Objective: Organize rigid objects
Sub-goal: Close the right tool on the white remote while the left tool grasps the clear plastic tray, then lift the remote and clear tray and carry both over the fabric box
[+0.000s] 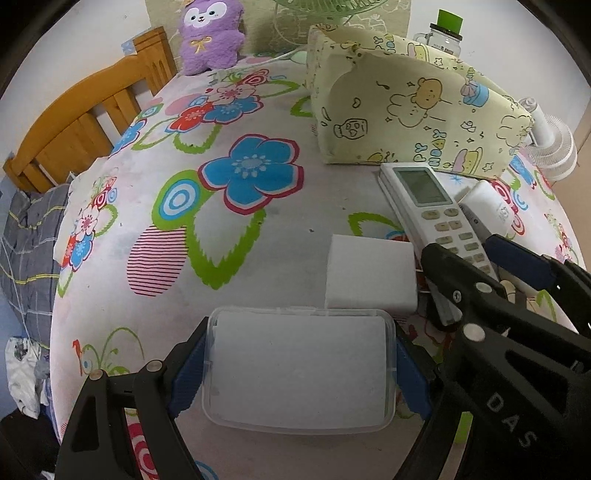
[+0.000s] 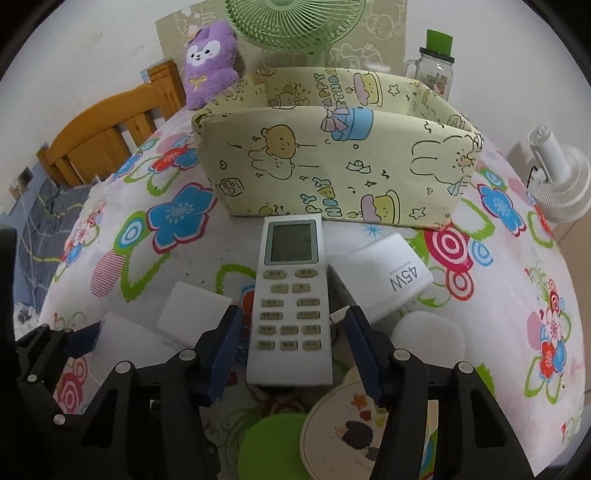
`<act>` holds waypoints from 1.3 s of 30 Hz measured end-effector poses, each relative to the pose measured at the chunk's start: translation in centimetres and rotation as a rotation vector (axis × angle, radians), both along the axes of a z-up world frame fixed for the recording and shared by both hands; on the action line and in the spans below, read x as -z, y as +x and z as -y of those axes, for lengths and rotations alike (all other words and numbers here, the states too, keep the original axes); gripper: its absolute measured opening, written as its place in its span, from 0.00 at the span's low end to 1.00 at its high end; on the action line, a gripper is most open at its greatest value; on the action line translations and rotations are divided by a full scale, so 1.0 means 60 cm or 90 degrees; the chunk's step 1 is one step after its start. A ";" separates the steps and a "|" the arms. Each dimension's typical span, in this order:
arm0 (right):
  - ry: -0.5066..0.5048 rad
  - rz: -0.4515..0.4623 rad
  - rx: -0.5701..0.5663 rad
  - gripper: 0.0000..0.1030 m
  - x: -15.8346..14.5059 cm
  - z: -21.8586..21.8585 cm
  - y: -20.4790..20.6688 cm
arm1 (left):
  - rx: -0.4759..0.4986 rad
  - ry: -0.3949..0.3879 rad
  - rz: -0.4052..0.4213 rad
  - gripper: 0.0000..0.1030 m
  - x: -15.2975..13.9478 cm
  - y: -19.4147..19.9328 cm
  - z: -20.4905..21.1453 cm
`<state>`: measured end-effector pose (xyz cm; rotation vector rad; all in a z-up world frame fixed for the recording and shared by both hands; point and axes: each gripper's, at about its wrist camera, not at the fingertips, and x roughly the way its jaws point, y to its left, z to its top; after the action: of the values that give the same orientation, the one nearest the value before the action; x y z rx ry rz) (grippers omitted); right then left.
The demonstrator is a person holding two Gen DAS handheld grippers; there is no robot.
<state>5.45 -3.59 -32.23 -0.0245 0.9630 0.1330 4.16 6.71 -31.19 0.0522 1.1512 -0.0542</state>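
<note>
On the floral sheet, right gripper [image 2: 291,347] brackets the remote [image 2: 290,295], jaws apart: rigid, light, slick; grip mid-body. Left gripper [image 1: 299,365] clamps the clear box [image 1: 299,373].

A flower-print cloth [image 1: 192,266] covers the table; behind it stands a wooden bed frame [image 1: 85,125] with grey checked bedding [image 1: 29,229] — pale walls [image 2: 92,44] beyond, a green fan [image 2: 295,22] at the back.

The green fan [image 2: 295,22] is cut off; the remote's [image 2: 290,295] button labels seem unreadable.
</note>
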 end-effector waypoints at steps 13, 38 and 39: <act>0.030 -0.021 0.004 0.46 0.006 0.007 0.010 | 0.004 0.003 0.000 0.86 -0.001 0.007 0.003; 0.043 0.032 0.037 0.46 -0.100 0.047 -0.026 | 0.053 -0.014 0.074 0.86 -0.112 -0.020 0.043; 0.040 0.040 0.040 0.46 -0.109 0.050 -0.027 | 0.054 -0.014 0.077 0.86 -0.116 -0.018 0.044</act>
<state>3.81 -6.59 -25.69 0.0588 0.8960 0.1041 3.05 4.06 -24.21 0.0842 1.0269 -0.1370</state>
